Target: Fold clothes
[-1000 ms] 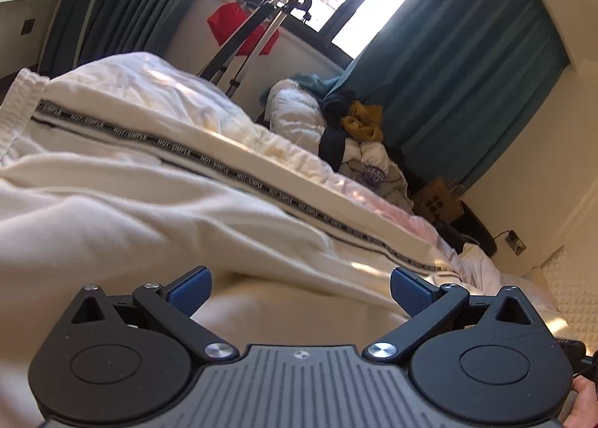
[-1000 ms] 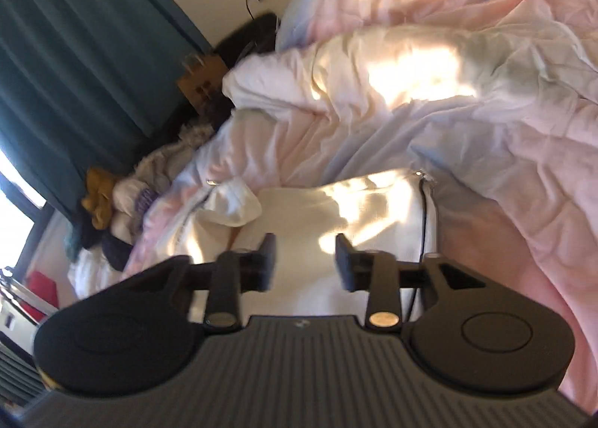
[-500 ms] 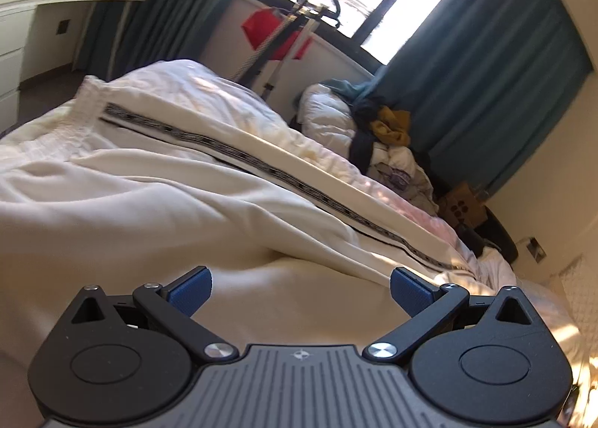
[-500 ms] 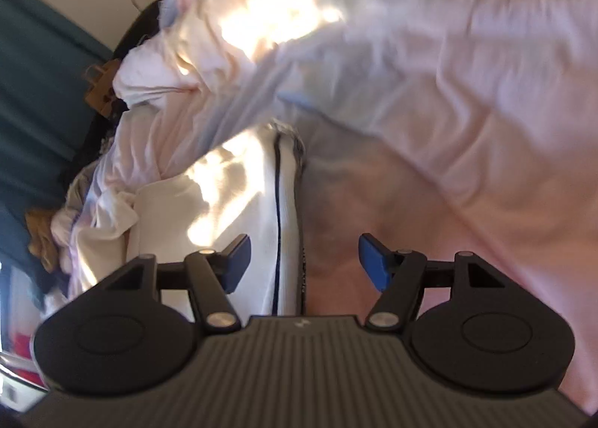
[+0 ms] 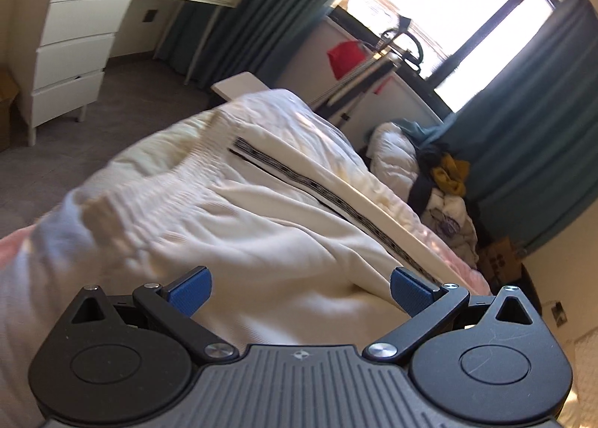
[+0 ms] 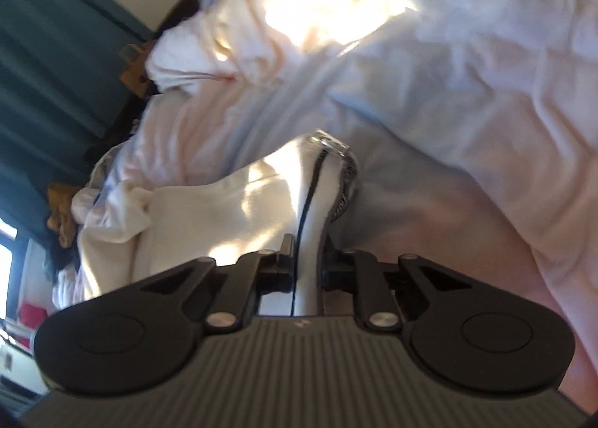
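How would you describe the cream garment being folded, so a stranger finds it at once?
Look at the bed with pale pink bedding. On it lies the cream garment, apart from the clothes heap by the curtain. Only it has a black-and-white lettered stripe.

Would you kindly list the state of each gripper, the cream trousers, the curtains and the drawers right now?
Left gripper: open, holding nothing, above the cloth.
Right gripper: shut on the trousers' striped edge.
Cream trousers: spread out rumpled on the bed, not yet folded.
Curtains: drawn aside, window uncovered.
White drawers: lowest one slightly ajar, the others closed.
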Available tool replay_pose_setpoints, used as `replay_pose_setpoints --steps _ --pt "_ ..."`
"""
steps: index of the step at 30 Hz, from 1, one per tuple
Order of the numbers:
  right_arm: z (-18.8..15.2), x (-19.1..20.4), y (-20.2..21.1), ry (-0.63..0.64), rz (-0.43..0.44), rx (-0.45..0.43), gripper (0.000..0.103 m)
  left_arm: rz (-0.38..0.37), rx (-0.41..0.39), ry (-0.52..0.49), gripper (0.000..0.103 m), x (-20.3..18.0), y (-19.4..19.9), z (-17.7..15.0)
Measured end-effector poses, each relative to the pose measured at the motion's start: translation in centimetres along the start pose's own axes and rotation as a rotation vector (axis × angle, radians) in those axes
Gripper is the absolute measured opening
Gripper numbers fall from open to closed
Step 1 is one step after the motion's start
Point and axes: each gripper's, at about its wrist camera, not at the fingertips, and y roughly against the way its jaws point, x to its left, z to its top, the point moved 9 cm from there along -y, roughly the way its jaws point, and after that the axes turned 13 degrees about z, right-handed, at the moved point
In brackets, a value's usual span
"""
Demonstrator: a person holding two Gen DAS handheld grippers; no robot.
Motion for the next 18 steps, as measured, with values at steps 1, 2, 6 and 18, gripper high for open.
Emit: replay_pose_setpoints --steps 1,2,6,18 --pt "0.1 0.8 0.2 0.02 0.021 -0.009 0.014 0.013 -0.005 0.013 0.103 0.5 0.1 0.3" --pt "0.4 1.7 0.6 0.042 0.05 -0.024 0.013 0.024 -0.004 0.028 0.103 1.1 0.2 0.4" --pt "1.9 4.4 2.9 0.121 0.122 -0.136 0.012 0.026 0.035 0.09 0.103 2.8 -0.1 0.2" --pt "1.9 1.0 2.5 0.06 -0.027 -0.129 0.011 0.125 0.246 0.174 0.103 5.3 -2.1 -2.0"
